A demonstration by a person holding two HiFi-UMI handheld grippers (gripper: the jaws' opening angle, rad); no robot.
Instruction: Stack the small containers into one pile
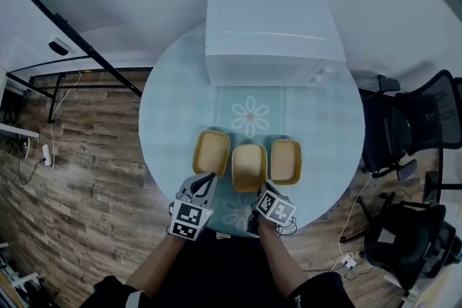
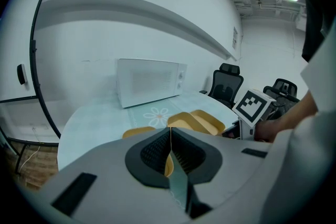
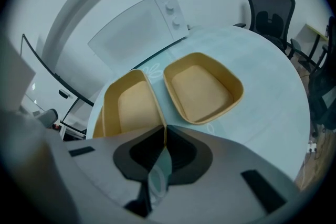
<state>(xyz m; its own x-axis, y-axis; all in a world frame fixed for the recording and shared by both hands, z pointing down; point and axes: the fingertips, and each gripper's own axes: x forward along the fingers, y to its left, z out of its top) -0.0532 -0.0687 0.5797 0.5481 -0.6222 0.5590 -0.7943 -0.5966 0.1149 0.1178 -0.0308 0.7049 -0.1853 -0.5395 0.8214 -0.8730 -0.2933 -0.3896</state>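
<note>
Three shallow yellow containers lie in a row on the round table. My left gripper is shut at the near right corner of the left container, and yellow shows between its jaws. My right gripper is shut on the near right rim of the middle container, which looks tilted up. The right container lies flat and untouched, close beside the middle one.
A white microwave stands at the table's far side. Black office chairs crowd the right, with cables on the wooden floor. A black rail frame stands at the left. The table's near edge is just under my grippers.
</note>
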